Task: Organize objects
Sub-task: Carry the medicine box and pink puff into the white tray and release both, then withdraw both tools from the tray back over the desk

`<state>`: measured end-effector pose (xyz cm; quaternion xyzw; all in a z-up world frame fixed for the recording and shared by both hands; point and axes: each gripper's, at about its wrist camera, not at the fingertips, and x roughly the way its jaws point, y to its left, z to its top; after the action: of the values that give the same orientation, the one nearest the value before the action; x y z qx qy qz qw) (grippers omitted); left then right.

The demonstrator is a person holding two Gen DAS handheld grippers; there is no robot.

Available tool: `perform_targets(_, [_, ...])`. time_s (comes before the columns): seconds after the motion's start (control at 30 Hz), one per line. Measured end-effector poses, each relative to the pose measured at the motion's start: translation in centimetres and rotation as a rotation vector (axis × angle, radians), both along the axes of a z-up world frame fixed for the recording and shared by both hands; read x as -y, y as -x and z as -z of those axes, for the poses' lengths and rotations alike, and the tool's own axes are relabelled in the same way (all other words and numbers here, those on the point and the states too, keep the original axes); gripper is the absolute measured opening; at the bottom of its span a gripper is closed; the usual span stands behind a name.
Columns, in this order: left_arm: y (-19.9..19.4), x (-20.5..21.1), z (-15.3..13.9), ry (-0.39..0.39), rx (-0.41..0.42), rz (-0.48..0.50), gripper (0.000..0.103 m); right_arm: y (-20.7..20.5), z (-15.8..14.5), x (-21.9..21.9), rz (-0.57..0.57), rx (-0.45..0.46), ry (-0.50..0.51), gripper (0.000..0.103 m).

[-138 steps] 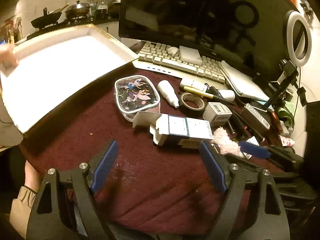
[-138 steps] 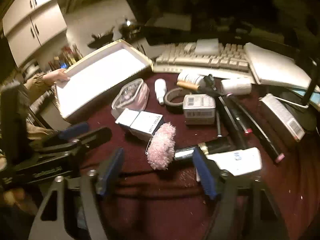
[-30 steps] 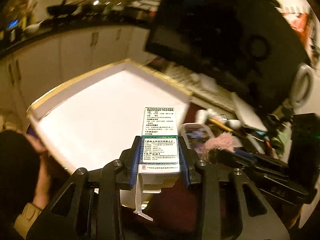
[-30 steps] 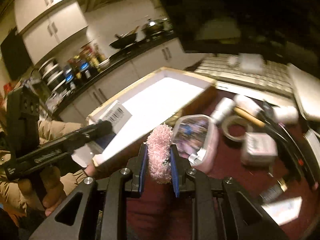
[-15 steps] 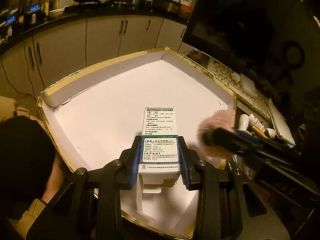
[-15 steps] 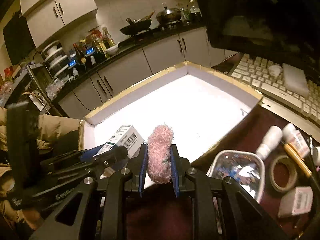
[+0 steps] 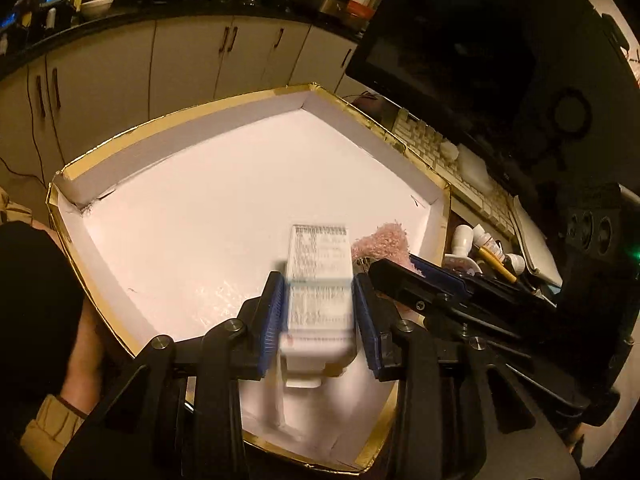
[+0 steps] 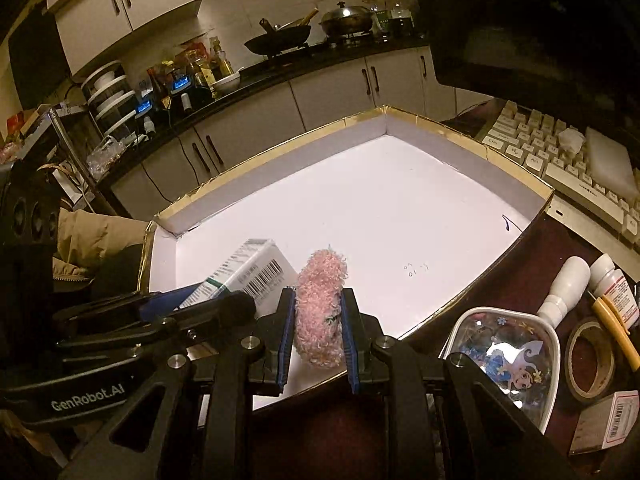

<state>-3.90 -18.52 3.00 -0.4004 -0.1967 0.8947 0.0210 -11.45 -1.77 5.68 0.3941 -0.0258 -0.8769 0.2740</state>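
A shallow white tray with a gold rim (image 7: pixel 224 104) (image 8: pixel 472 132) fills the middle of both views. My left gripper (image 7: pixel 320 316) is shut on a white medicine box (image 7: pixel 318 264), which it holds over the tray's near part; the box looks blurred. My right gripper (image 8: pixel 318 332) is shut on a pink fluffy toy (image 8: pixel 320 304), just above the tray's near edge. The two grippers sit side by side. In the right wrist view the left gripper (image 8: pixel 224 292) and its box (image 8: pixel 248 272) are at the left. In the left wrist view the right gripper (image 7: pixel 400 258) and the toy (image 7: pixel 380 240) are at the right.
A person's hand (image 7: pixel 86 344) grips the tray's left edge. Right of the tray, on the dark red cloth, lie a cartoon-lidded container (image 8: pixel 504 356), a white bottle (image 8: pixel 564 292), a tape roll (image 8: pixel 592 360) and a small box (image 8: pixel 604 420). A keyboard (image 8: pixel 560 156) and a monitor (image 7: pixel 460 40) stand behind.
Both grippers have carried their loads leftward from the cloth's edge to over the tray and a little lower. The medicine box now shows blurred between the left pads.
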Motion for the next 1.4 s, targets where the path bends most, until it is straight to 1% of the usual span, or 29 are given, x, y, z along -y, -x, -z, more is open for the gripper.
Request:
perform_targets(0.1, [-0.3,0.3,-0.2,-0.022,-0.002,0.001,0.035,0.0,0.0,0.0,-0.002,0.004,0.005,0.022])
perform_targets(0.17, [-0.8,0.9,-0.5,-0.052,-0.017,-0.016,0.035,0.0,-0.1,0.0,-0.007,0.006,0.003,0.022])
perform_targets(0.2, [-1.0,1.2,-0.6,-0.064,-0.024,-0.026,0.037,0.0,-0.2,-0.1,-0.008,0.009,0.005,0.022])
perform_targets(0.23, [-1.2,1.5,-0.8,-0.078,-0.033,-0.041,0.044,0.0,-0.3,-0.3,-0.007,0.015,0.011,0.026])
perform_targets(0.27, [-1.4,1.9,-0.9,-0.090,-0.041,-0.056,0.046,-0.1,-0.4,-0.6,-0.006,0.019,0.026,0.029])
perform_targets(0.33, [-2.0,2.7,-1.0,-0.115,-0.051,-0.087,0.047,-0.4,-0.8,-1.0,-0.011,0.026,0.065,0.048])
perform_targets(0.4, [-2.4,3.1,-1.1,-0.130,-0.054,-0.096,0.047,-0.8,-1.3,-1.5,-0.001,0.018,0.075,0.051])
perform_targets(0.5, [-3.1,2.8,-1.4,-0.123,-0.067,-0.101,0.047,-1.8,-2.0,-2.5,0.019,0.000,0.083,0.051])
perform_targets(0.6, [-3.8,1.5,-2.0,-0.105,-0.102,-0.075,0.047,-3.3,-2.2,-4.0,0.034,0.001,0.109,0.051])
perform_targets(0.67, [-4.2,0.0,-2.5,-0.084,-0.125,-0.039,0.049,-4.5,-1.9,-5.4,0.051,0.012,0.124,0.051])
perform_targets(0.73, [-4.5,-1.5,-2.9,-0.061,-0.141,0.002,0.052,-5.9,-1.6,-7.2,0.089,0.020,0.142,0.051])
perform_targets(0.83, [-4.6,-4.3,-3.2,-0.015,-0.154,0.065,0.052,-7.7,-1.3,-10.0,0.155,0.031,0.160,0.051])
perform_targets(1.03, [-4.1,-8.9,-3.0,0.028,-0.122,0.179,0.052,-10.3,-0.9,-15.1,0.280,0.034,0.172,0.051])
perform_targets(1.13, [-4.3,-10.3,-2.8,0.045,-0.108,0.203,0.052,-11.4,-0.6,-16.9,0.313,0.035,0.161,0.051])
perform_targets(1.27, [-4.5,-10.9,-2.4,0.052,-0.081,0.222,0.052,-12.5,-0.4,-19.5,0.369,0.021,0.122,0.052])
perform_targets(1.33, [-4.7,-11.1,-2.3,0.048,-0.073,0.228,0.052,-13.1,-0.4,-20.9,0.405,0.019,0.118,0.057])
perform_targets(1.4, [-4.8,-11.4,-2.2,0.048,-0.069,0.231,0.052,-13.6,-0.5,-22.4,0.440,0.008,0.107,0.059])
